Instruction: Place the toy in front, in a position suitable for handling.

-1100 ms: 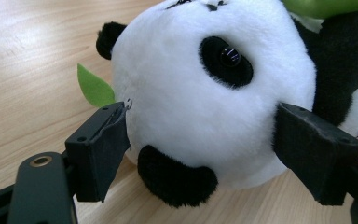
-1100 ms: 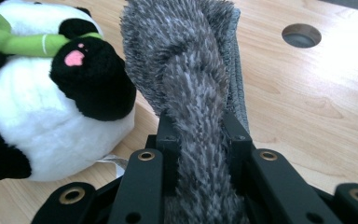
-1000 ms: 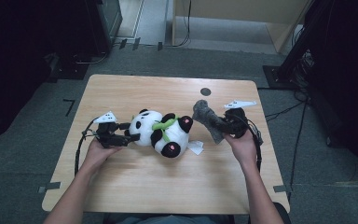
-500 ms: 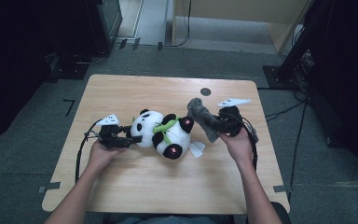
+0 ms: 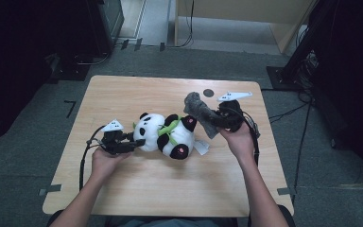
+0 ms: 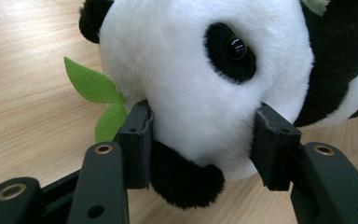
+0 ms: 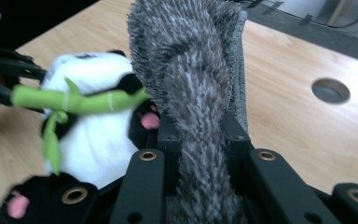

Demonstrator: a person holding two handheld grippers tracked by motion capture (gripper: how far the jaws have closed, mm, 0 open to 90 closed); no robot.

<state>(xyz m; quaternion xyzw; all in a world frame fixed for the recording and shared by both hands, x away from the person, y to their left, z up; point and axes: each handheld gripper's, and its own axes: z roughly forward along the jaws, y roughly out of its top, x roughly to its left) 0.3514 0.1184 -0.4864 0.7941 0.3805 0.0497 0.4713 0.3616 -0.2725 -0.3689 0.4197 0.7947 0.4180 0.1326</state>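
The left gripper [image 5: 137, 141] has just been closing its jaws, and its pads now press both sides of the plush panda's [image 5: 166, 134] head. The panda lies mid-table, at the gripper's three o'clock. At the panda's two o'clock, the right gripper [image 5: 207, 124] clamps a grey fuzzy cloth [image 5: 200, 112] above the wooden table [image 5: 170, 189].

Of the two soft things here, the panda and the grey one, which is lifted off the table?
The grey fuzzy cloth: the right gripper clamps it and holds it up above the table. The panda plush lies on the wood.
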